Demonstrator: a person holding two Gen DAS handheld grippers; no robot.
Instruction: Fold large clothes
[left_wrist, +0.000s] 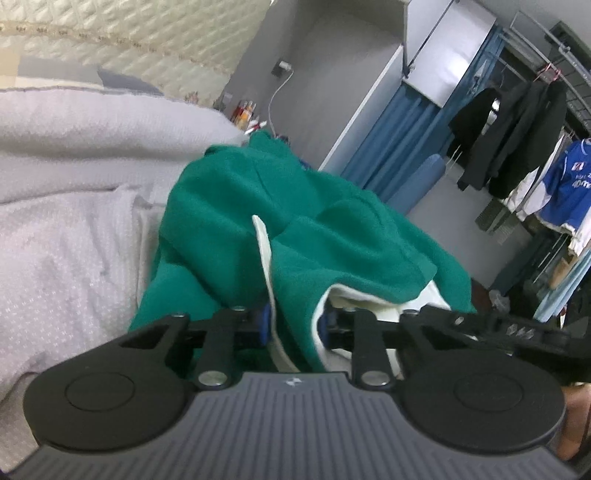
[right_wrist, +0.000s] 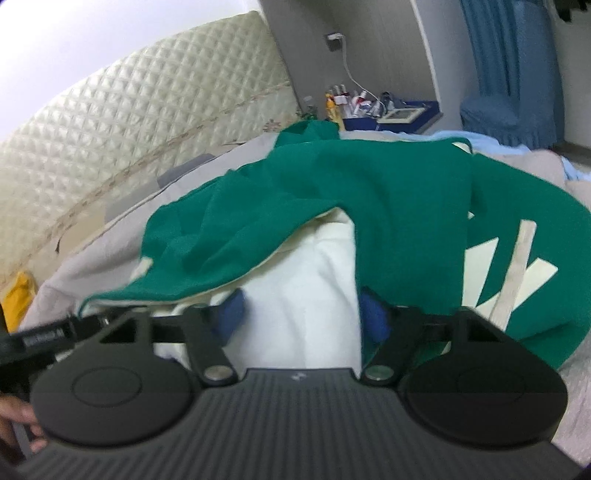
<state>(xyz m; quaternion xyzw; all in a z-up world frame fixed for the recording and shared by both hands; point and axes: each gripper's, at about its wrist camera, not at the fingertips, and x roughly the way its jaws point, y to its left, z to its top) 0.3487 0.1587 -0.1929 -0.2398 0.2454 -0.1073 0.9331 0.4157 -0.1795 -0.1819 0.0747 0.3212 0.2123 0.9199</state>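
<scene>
Left gripper (left_wrist: 293, 323) pinching green garment (left_wrist: 258, 206); right gripper (right_wrist: 303, 312) around its white fabric; writing unreadable.

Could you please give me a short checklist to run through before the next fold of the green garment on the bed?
1. Left gripper has green garment cloth between its fingers: ok; firm pinch: cannot tell.
2. Right gripper straddles the cream lining: ok; pads pressing: cannot tell.
3. Garment lies flat: not ok, bunched and creased.
4. Garment rests on the bed cover: ok.
5. Both grippers hold one matching edge: cannot tell.
</scene>
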